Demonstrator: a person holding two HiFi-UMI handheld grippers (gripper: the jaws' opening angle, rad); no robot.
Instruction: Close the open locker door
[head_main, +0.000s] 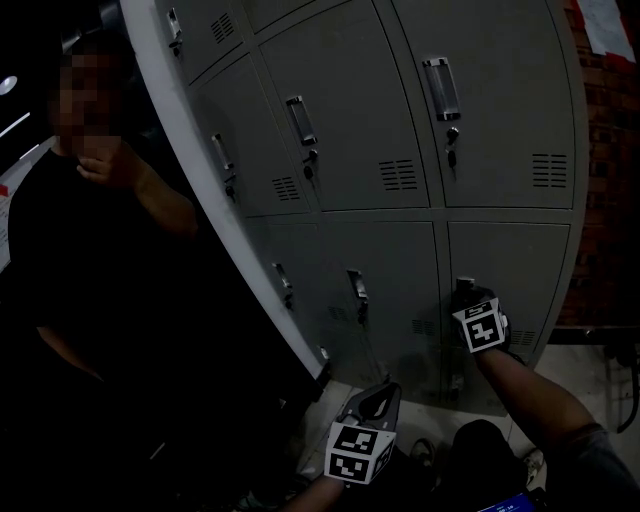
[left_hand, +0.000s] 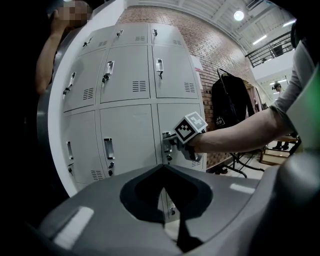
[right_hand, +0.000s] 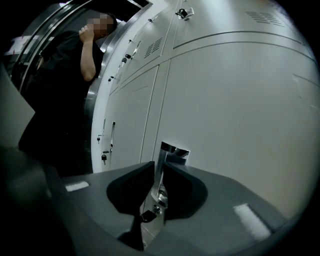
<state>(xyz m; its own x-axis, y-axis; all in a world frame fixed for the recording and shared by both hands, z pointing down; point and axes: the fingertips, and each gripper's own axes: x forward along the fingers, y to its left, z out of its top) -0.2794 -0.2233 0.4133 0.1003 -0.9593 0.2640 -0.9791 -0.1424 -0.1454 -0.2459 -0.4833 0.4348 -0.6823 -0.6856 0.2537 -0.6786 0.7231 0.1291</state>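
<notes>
A bank of grey lockers fills the head view. My right gripper (head_main: 463, 289) reaches the metal handle (head_main: 465, 284) of the bottom right locker door (head_main: 510, 260), and its jaws are shut on that handle (right_hand: 171, 150). In the right gripper view the handle bar stands in the narrow gap of the right gripper (right_hand: 159, 167), with a key (right_hand: 148, 215) in the lock below. This door (right_hand: 240, 125) looks level with its neighbours. My left gripper (head_main: 388, 390) hangs low before the lockers, shut and empty. From the left gripper (left_hand: 164, 167) view the right gripper (left_hand: 168, 141) shows at the door.
A person in black (head_main: 100, 250) stands close at the left of the lockers, one hand raised. A brick wall (head_main: 605, 180) borders the lockers on the right. A rack with dark coats (left_hand: 230, 105) stands further right.
</notes>
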